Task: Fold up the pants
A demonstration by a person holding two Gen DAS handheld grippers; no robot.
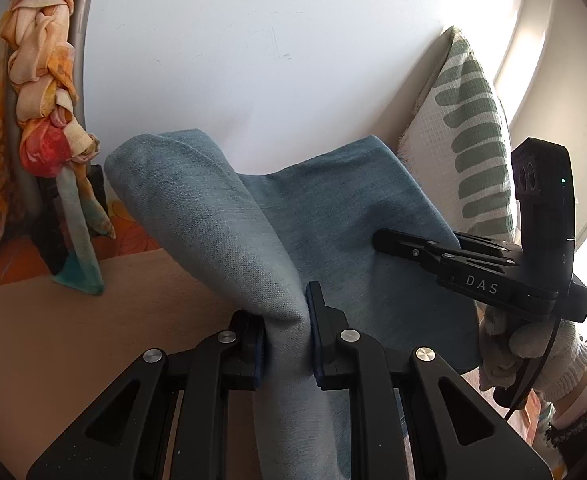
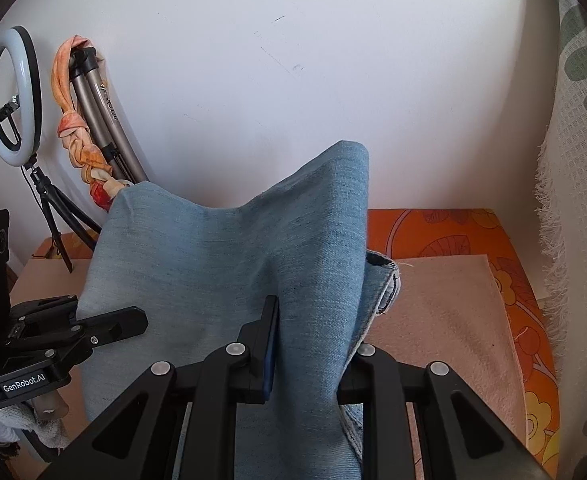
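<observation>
Now both the left gripper [image 1: 285, 332] and right gripper [image 2: 313, 344] clench the pants [image 1: 325, 216], whose draped fold rises toward twelve o'clock, equally near each.

Bare mat [image 2: 445, 320] rightward; tripod [image 2: 105, 120] and curtain [image 2: 577, 200] hem the sides.
</observation>
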